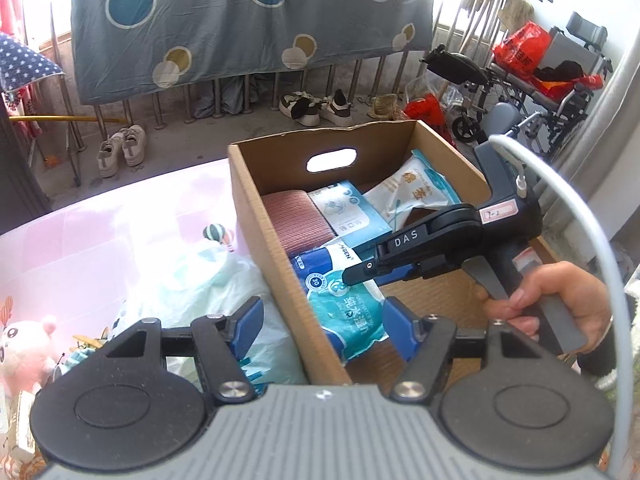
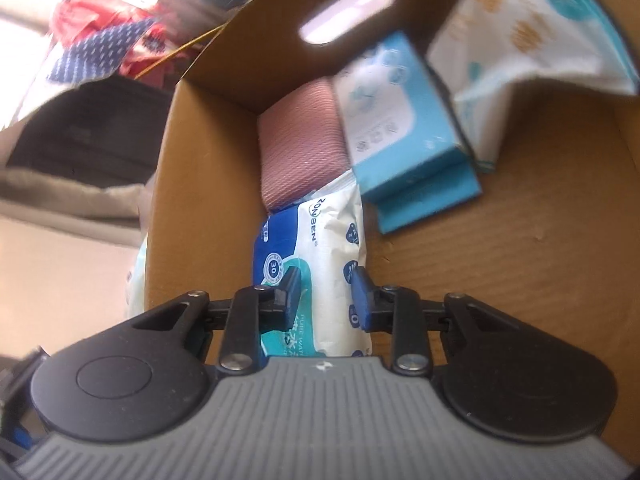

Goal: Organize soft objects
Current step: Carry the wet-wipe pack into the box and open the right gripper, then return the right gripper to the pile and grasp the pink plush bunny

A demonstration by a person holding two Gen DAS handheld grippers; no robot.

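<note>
A cardboard box (image 1: 256,208) stands on a pink table. Inside lie a pink ribbed cloth (image 1: 298,218), a blue tissue box (image 1: 350,212), a white pack (image 1: 412,192) and a blue-and-white wet-wipes pack (image 1: 344,300). My left gripper (image 1: 320,324) is open and empty, straddling the box's near left wall. My right gripper (image 2: 326,292) is inside the box, its fingers on either side of the wet-wipes pack (image 2: 320,232); it also shows in the left wrist view (image 1: 360,270). A white plastic bag (image 1: 216,292) and a pink plush toy (image 1: 24,344) lie outside the box on the left.
The box (image 2: 192,168) has a handle slot (image 1: 332,159) in its far wall and bare floor (image 2: 520,248) on its right side. Beyond the table are shoes (image 1: 120,150), a hanging blue sheet (image 1: 248,20) on railings, and wheelchairs (image 1: 532,92) at the right.
</note>
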